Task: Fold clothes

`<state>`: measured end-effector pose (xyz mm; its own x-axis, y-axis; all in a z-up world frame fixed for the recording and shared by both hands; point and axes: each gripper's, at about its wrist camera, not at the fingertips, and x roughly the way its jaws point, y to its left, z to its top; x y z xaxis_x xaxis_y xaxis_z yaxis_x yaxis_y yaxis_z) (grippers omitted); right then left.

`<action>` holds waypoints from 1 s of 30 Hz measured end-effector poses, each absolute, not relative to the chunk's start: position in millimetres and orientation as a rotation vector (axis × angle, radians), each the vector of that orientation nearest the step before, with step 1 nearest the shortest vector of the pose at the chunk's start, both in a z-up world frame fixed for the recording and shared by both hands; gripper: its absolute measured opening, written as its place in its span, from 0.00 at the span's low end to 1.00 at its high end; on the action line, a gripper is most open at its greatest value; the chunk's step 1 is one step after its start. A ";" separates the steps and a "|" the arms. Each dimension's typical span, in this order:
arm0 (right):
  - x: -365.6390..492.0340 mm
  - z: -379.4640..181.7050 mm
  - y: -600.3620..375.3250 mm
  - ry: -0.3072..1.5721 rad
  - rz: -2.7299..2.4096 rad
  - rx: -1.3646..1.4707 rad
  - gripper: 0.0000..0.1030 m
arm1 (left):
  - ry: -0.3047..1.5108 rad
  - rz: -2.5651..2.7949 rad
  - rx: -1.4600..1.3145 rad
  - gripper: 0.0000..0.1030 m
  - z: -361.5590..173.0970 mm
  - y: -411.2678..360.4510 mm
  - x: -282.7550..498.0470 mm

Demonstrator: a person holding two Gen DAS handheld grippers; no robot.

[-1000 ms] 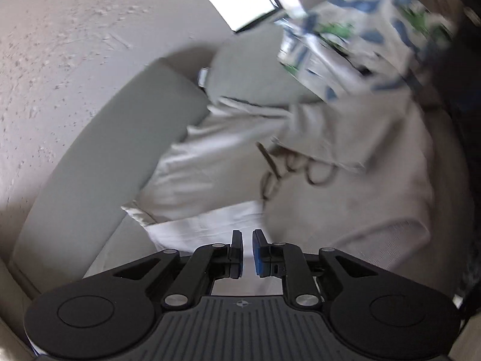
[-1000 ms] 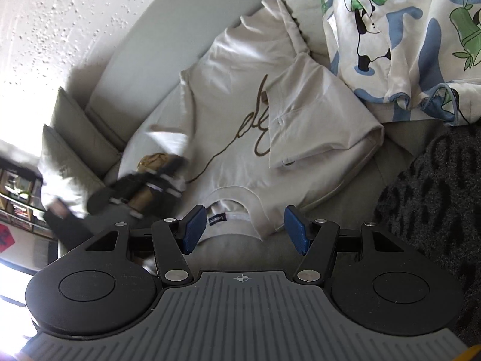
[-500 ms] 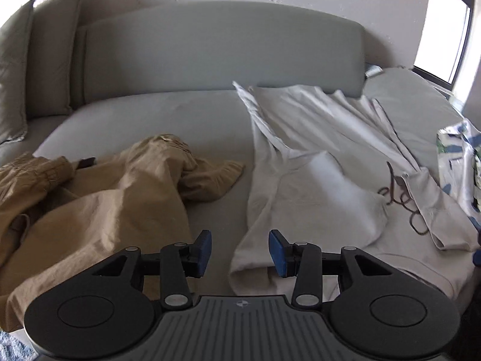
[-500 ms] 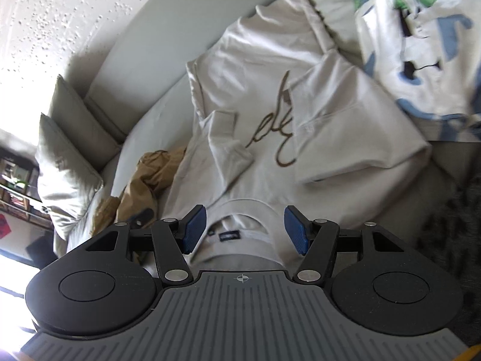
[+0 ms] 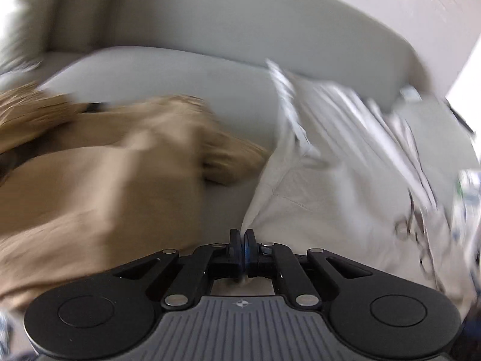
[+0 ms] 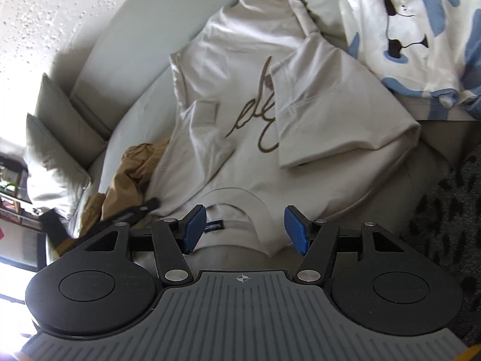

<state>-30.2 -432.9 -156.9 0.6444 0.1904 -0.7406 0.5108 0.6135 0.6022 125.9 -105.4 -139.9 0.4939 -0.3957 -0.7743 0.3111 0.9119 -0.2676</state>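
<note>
A cream T-shirt point(image 6: 249, 156) with brown script lies on the grey sofa point(image 6: 141, 102), both sleeves folded inward, collar toward me. My right gripper point(image 6: 246, 225) is open and hovers over the collar, touching nothing. In the blurred left wrist view my left gripper point(image 5: 242, 242) is shut on the T-shirt's point(image 5: 324, 198) near left edge, at the shoulder side. The left gripper shows in the right wrist view point(image 6: 132, 213) as a dark shape at the shirt's left edge.
A tan garment point(image 5: 99, 186) lies crumpled left of the T-shirt, also in the right wrist view point(image 6: 132, 171). A white panda-print garment point(image 6: 412, 27) lies at the right. Grey cushions point(image 6: 57, 150) lean at the sofa's left end. A dark patterned rug point(image 6: 451, 210) lies at right.
My left gripper was open half a second ago; it has moved in and shut on the T-shirt's edge. My right gripper stays open and has shifted slightly over the collar.
</note>
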 end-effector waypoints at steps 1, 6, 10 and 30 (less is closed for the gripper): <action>-31.0 -156.9 -434.2 0.876 -0.219 0.918 0.62 | 0.998 -0.407 -0.137 0.02 -142.7 -97.8 126.0; -29.8 -159.6 -436.0 0.883 -0.220 0.918 0.62 | 1.014 -0.322 -0.125 0.11 -151.2 -94.7 123.8; -34.3 -154.0 -439.5 0.869 -0.208 0.910 0.62 | 1.014 -0.322 -0.096 0.15 -147.0 -95.3 117.1; -80.4 -195.0 -522.8 0.738 -0.593 1.082 0.52 | 0.983 -0.466 -0.155 0.48 -132.9 -98.4 37.2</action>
